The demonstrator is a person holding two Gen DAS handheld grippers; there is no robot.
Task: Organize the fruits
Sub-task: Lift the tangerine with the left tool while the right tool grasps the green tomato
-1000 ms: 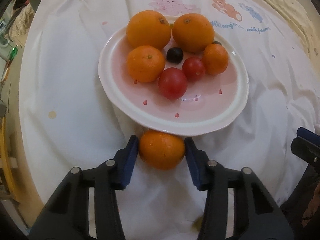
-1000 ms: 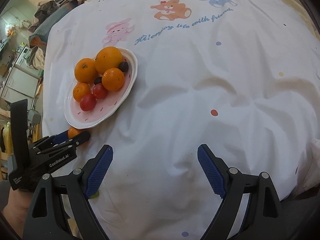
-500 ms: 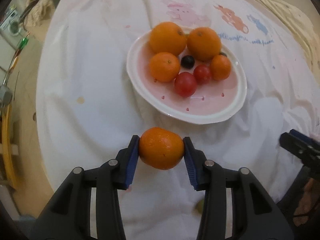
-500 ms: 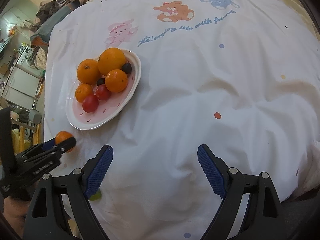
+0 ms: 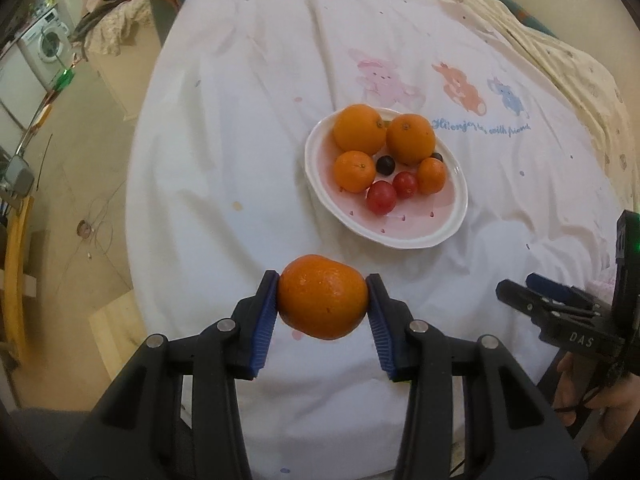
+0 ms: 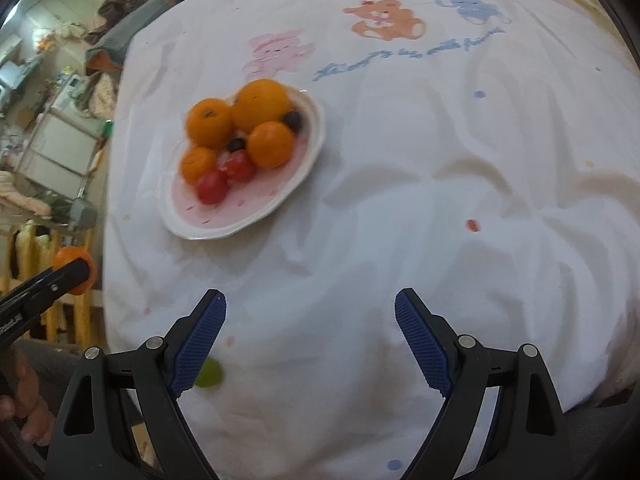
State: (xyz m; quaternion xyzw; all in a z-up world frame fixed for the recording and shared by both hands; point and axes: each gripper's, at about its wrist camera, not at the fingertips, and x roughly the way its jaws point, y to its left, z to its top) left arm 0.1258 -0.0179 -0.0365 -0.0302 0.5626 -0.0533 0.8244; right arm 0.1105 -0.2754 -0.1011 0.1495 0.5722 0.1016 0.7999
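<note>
My left gripper (image 5: 322, 300) is shut on a mandarin (image 5: 323, 297) and holds it in the air above the white cloth, short of the plate. The pink and white plate (image 5: 404, 236) holds several oranges, two red tomatoes (image 5: 382, 198) and dark grapes (image 5: 385, 165). My right gripper (image 6: 310, 320) is open and empty over the cloth; it shows at the right edge of the left wrist view (image 5: 524, 292). In the right wrist view the plate (image 6: 208, 228) lies at upper left, the held mandarin (image 6: 74, 270) at far left. A small green fruit (image 6: 209, 374) lies by the right gripper's left finger.
The round table has a white cloth (image 5: 248, 128) printed with cartoon animals and blue lettering (image 5: 480, 128). The table edge drops to the floor at left. A washing machine (image 5: 42, 46) and piled clothes stand at the far left.
My left gripper has lifted the mandarin off the cloth and pulled up and back from the plate. The right gripper stayed open and shifted slightly.
</note>
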